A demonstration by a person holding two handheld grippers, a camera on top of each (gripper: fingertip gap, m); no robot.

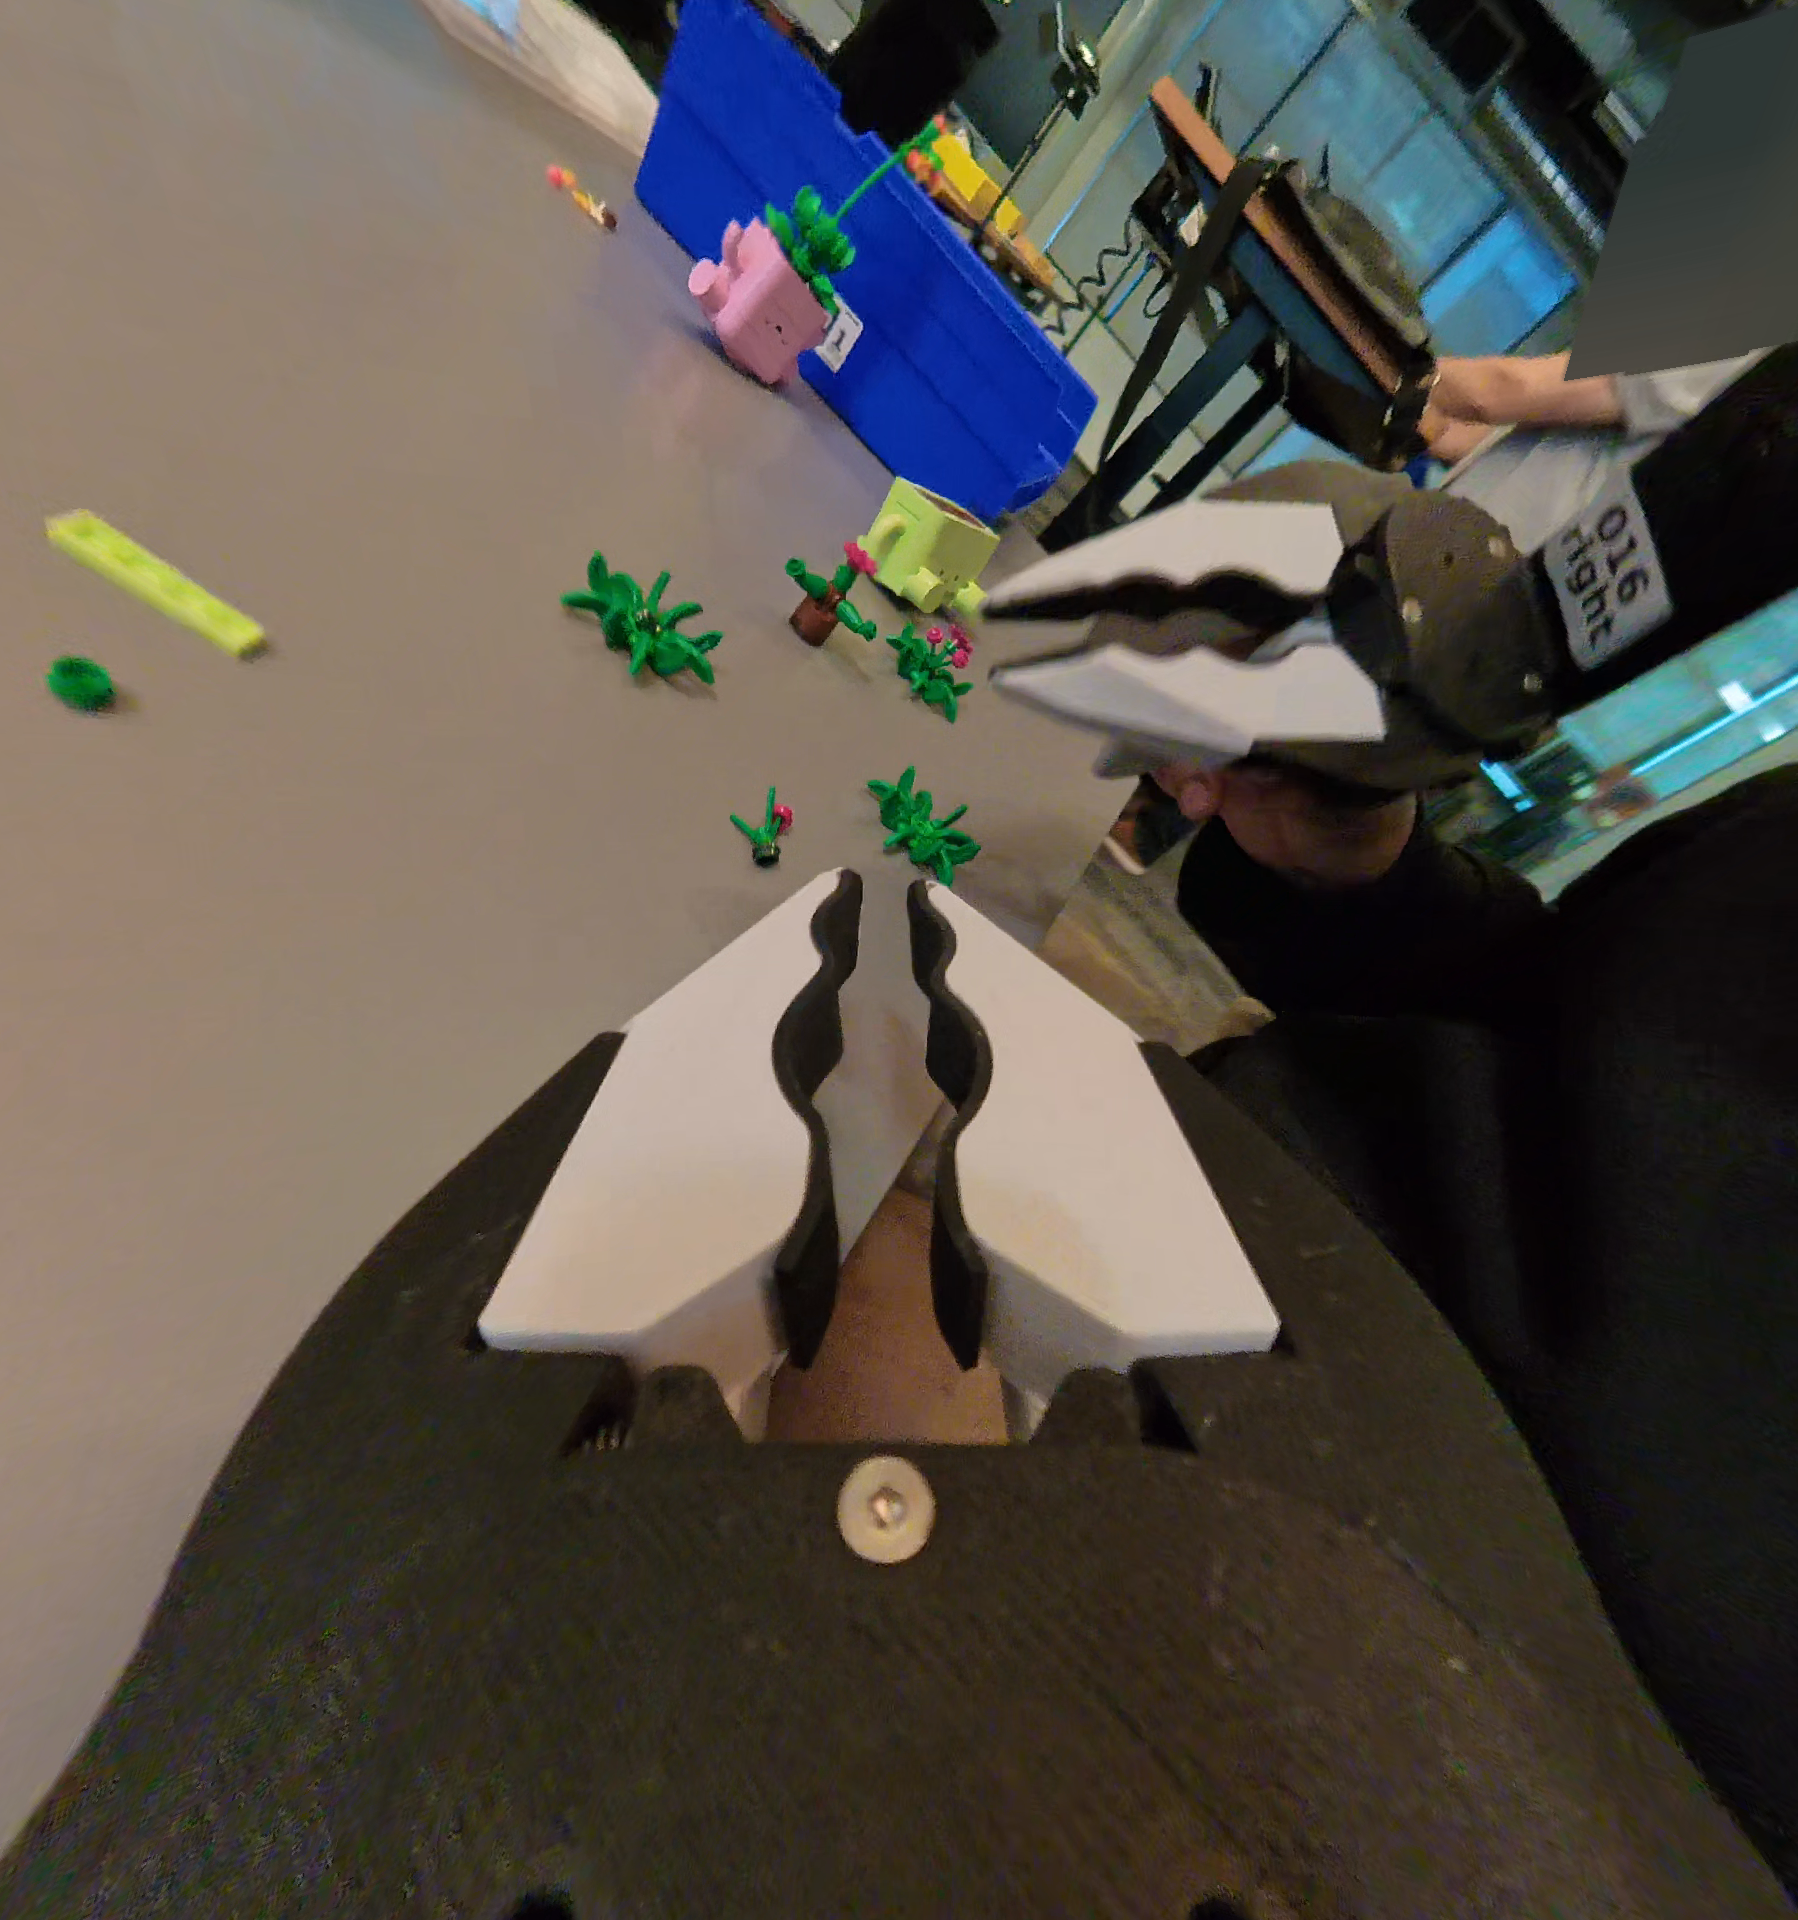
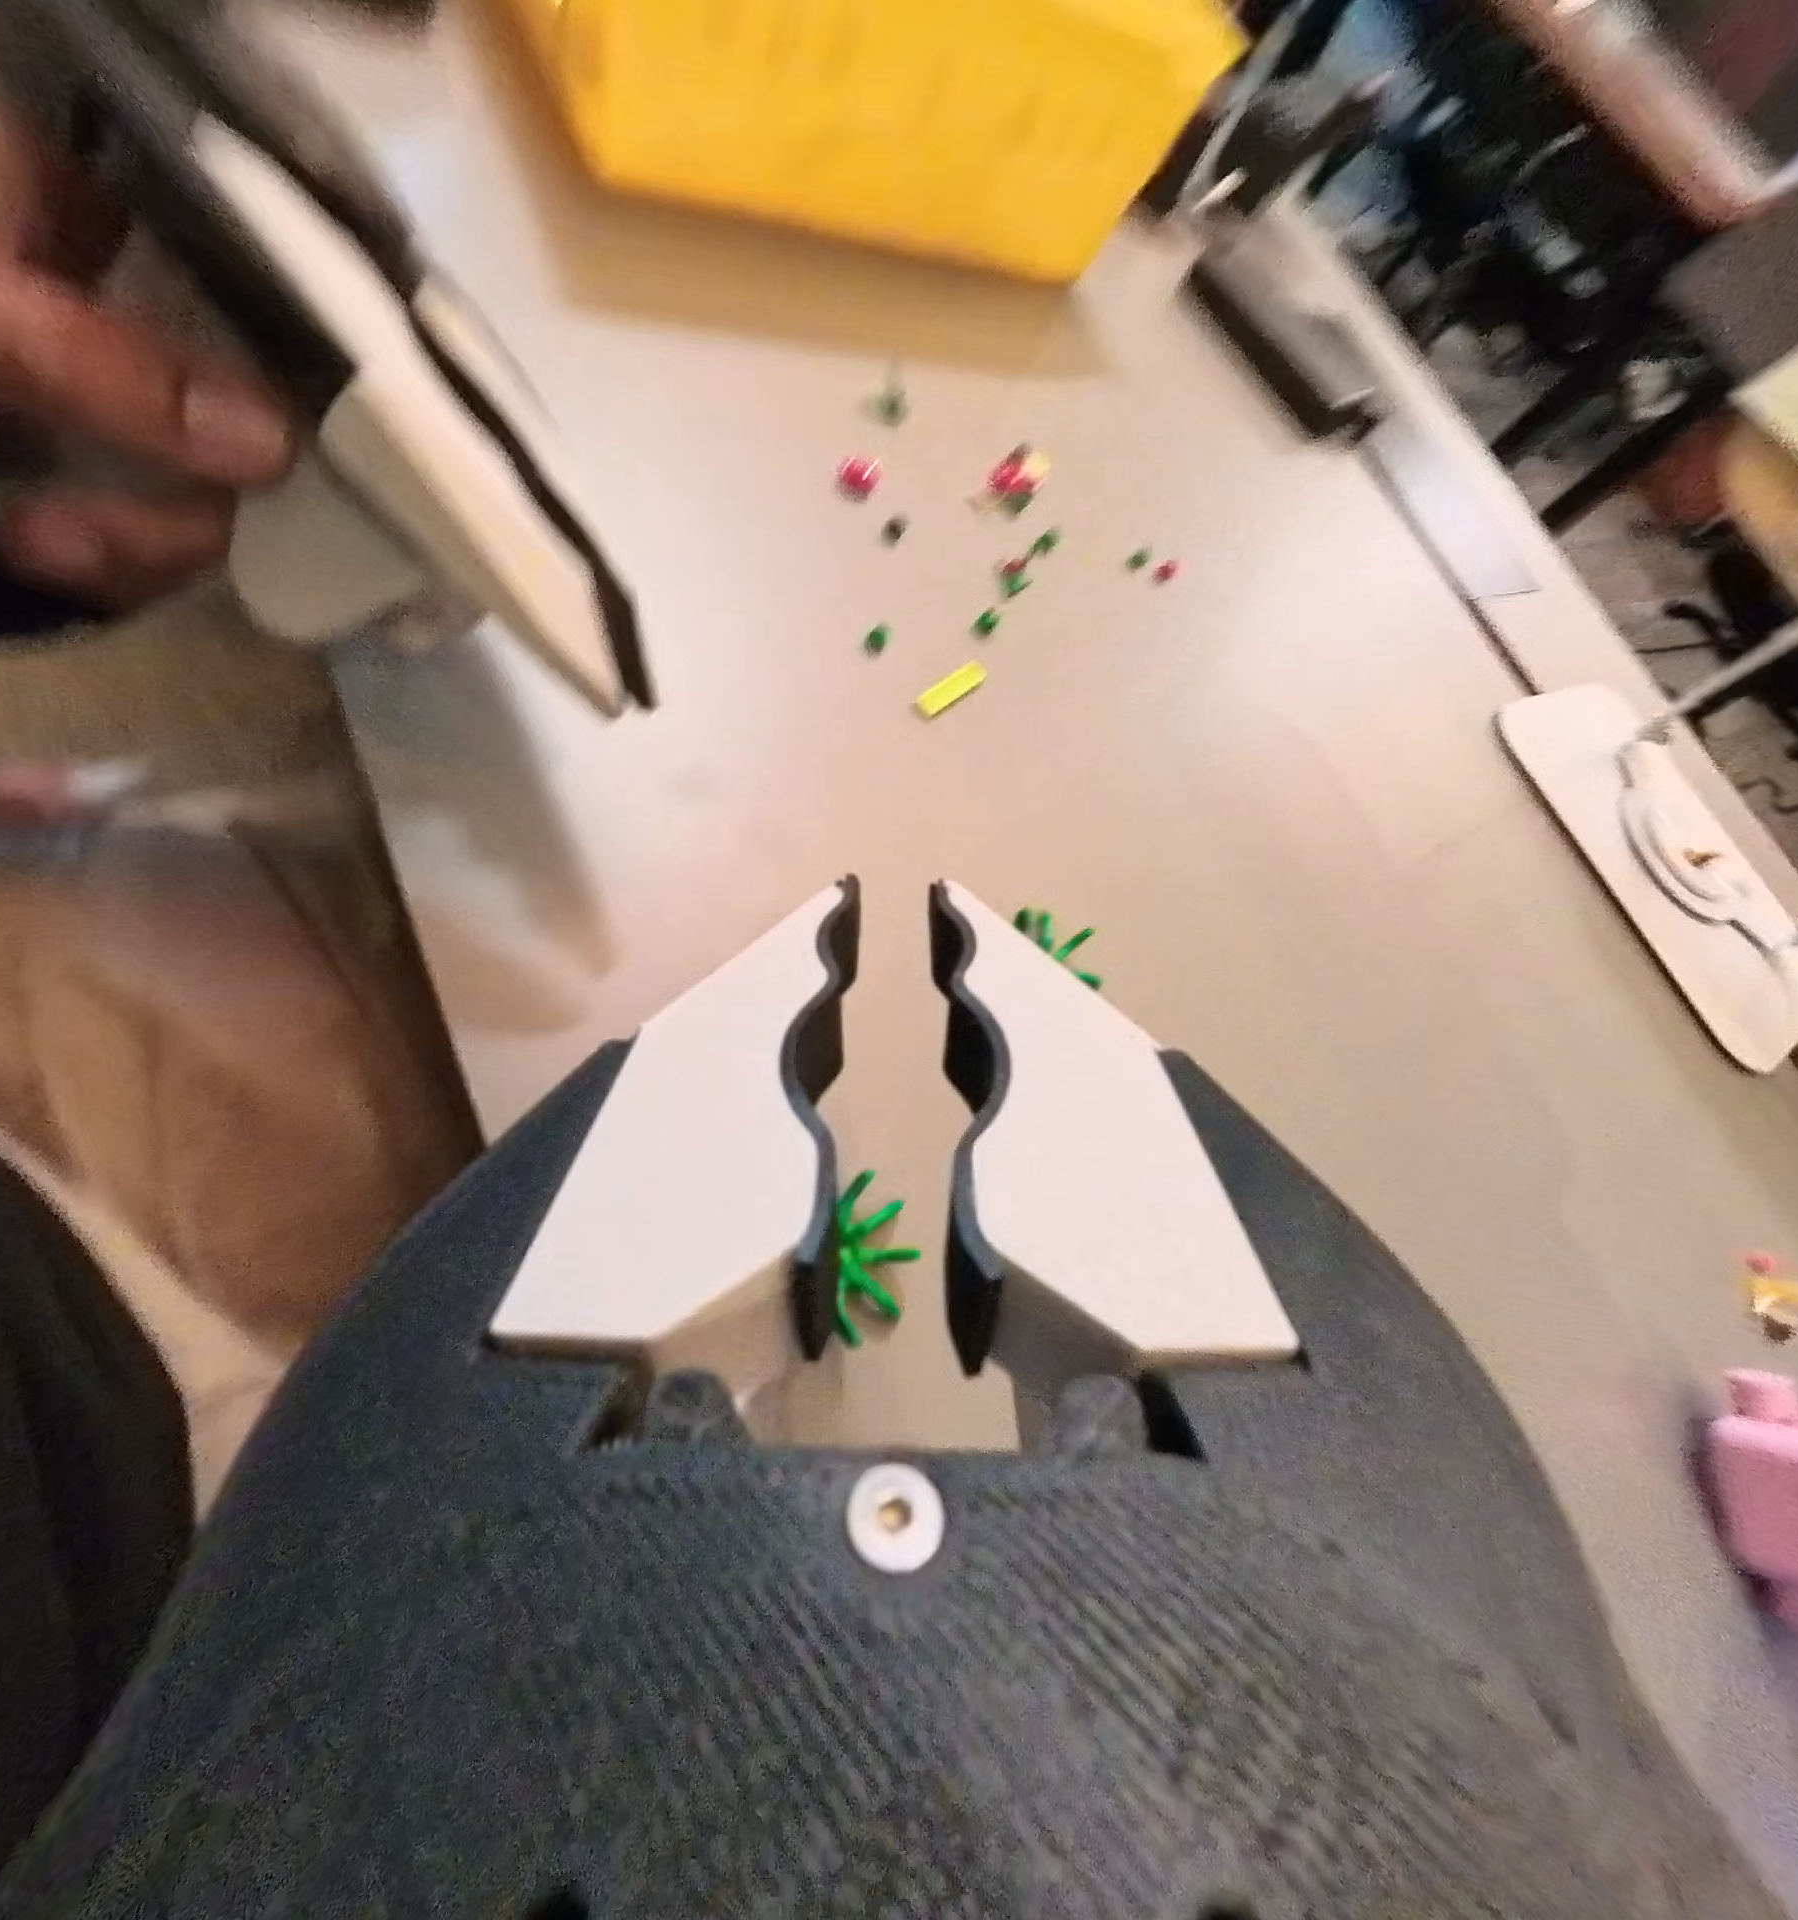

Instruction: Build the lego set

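My left gripper [image 1: 882, 883] is slightly open and empty, low over the grey table [image 1: 303, 935], just short of a green leaf cluster [image 1: 921, 821] and a small stem with a pink flower [image 1: 767, 828]. My right gripper [image 2: 893, 891] is slightly open and empty too, above a green leaf piece [image 2: 864, 1257]; it also shows in the left wrist view [image 1: 988, 639] next to a lime-green pot [image 1: 931, 540]. A pink pot with a green plant [image 1: 760, 312] stands farther back. A lime plate [image 1: 152, 582] and a green round piece [image 1: 79, 683] lie at the left.
A blue bin [image 1: 874, 312] stands behind the pots and a yellow bin [image 2: 874, 125] at the table's far end. Several loose green and pink pieces [image 2: 1009, 478] are scattered mid-table. A white flat base [image 2: 1664, 883] lies by the right edge. The table edge [image 1: 1082, 883] runs close by. The left gripper's tips are roughly 7 cm from the right gripper's. Between my right fingertips and the green leaf piece [image 2: 864, 1257] there is roughly 9 cm. My left wrist view [image 1: 914, 800] looks at it from another angle. From either gripper's tips it is about 15 cm to the lime plate [image 1: 152, 582]. The right camera catches it too, in the right wrist view [image 2: 948, 689].
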